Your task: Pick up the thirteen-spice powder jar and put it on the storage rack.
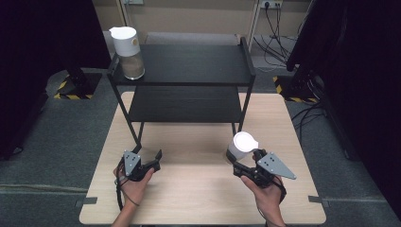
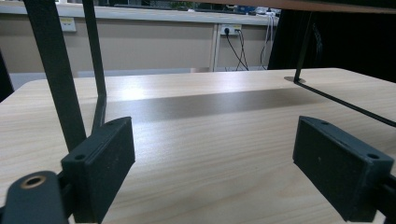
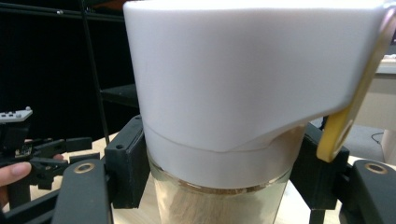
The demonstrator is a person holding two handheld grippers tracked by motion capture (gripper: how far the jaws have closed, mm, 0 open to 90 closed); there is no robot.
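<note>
The right gripper (image 1: 246, 163) clamps a white-lidded glass jar (image 1: 241, 146) near the desk's (image 1: 198, 198) right edge. The left gripper (image 1: 150, 158) rests open, empty. Smooth glass could slip through the pads if tilted.

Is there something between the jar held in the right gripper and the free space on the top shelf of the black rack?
Nothing visible blocks it. The jar is in the right gripper; the top shelf is bare except the other jar at its left corner.
</note>
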